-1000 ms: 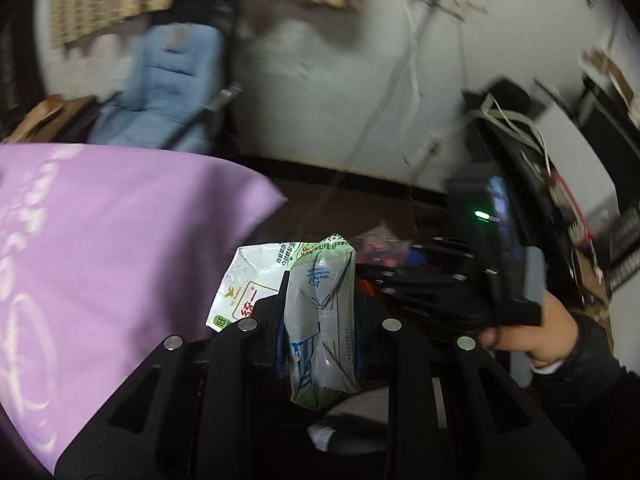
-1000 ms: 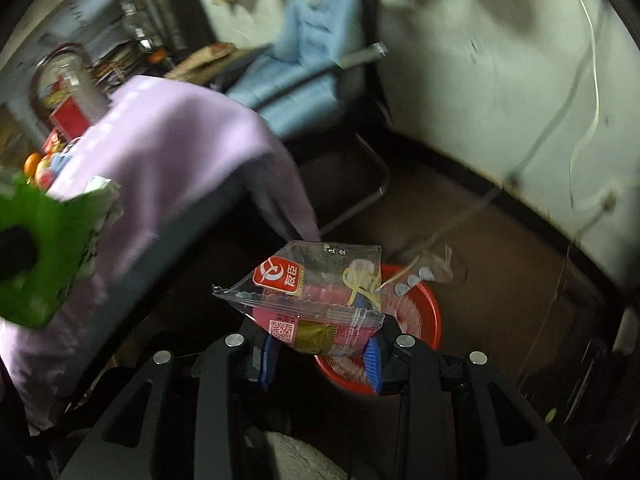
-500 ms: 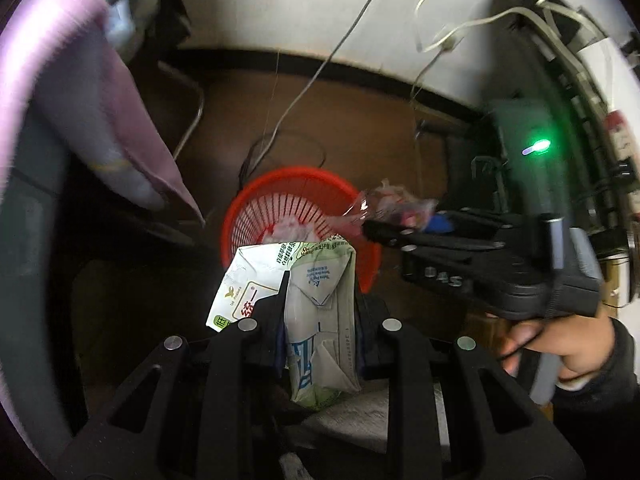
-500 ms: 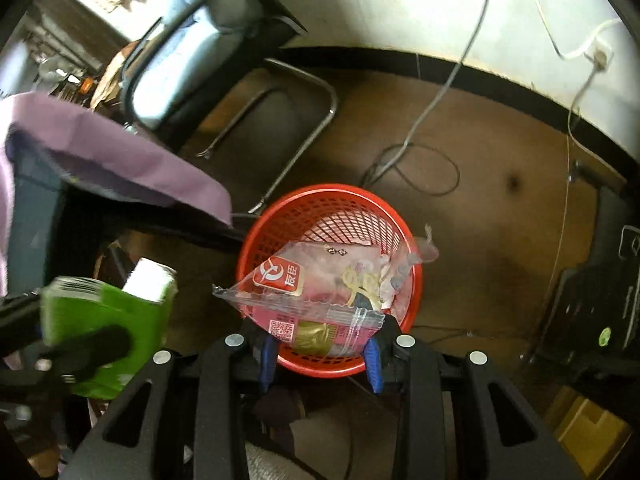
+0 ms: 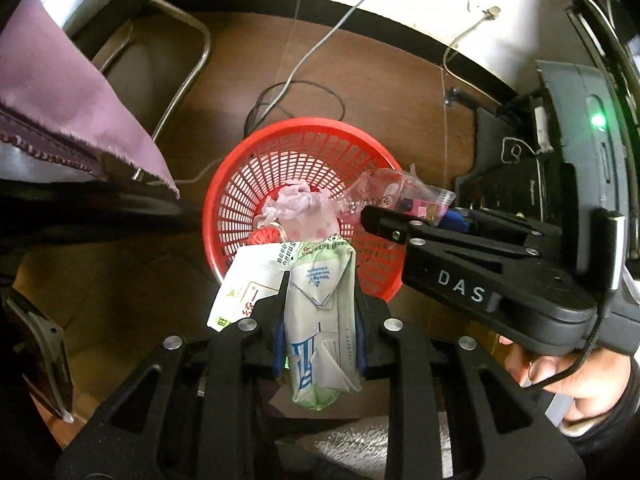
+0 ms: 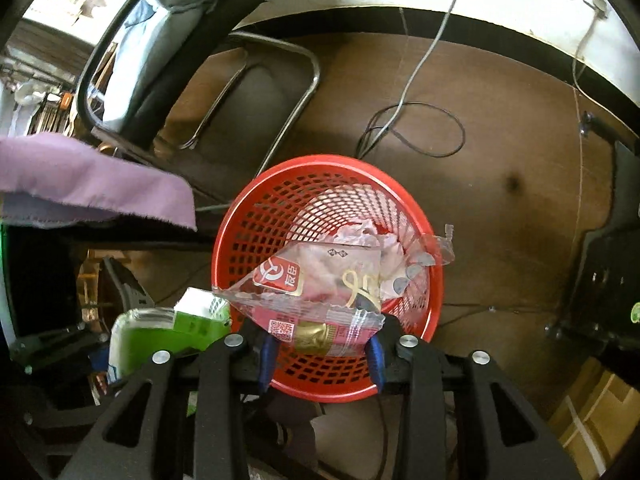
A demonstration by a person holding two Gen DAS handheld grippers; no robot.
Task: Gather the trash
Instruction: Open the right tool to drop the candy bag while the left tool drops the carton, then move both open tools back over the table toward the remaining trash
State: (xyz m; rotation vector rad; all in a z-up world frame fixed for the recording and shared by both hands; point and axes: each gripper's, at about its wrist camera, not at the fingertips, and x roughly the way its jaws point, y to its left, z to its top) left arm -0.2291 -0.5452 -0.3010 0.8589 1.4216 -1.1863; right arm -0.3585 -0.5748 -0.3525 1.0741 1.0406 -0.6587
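A red mesh basket (image 5: pixel 240 184) stands on the brown floor with crumpled pink and white trash (image 5: pixel 298 210) in it; it also shows in the right wrist view (image 6: pixel 256 208). My left gripper (image 5: pixel 320 320) is shut on a flattened green and white drink carton (image 5: pixel 320 312), held just above the basket's near rim. My right gripper (image 6: pixel 322 344) is shut on a clear snack wrapper with a red label (image 6: pixel 316 284), held over the basket. The right gripper (image 5: pixel 460 248) and its wrapper (image 5: pixel 396 196) show in the left wrist view. The carton (image 6: pixel 160 336) shows at the left of the right wrist view.
A table edge draped in purple cloth (image 5: pixel 72 92) overhangs at left. A chair with a chrome tube base (image 6: pixel 280 80) stands behind the basket. Cables (image 6: pixel 412 128) lie on the floor. A dark cabinet with a green light (image 5: pixel 592 120) is at right.
Both grippers have swung down from the table and closed in over the red basket. Each still grips its piece of trash.
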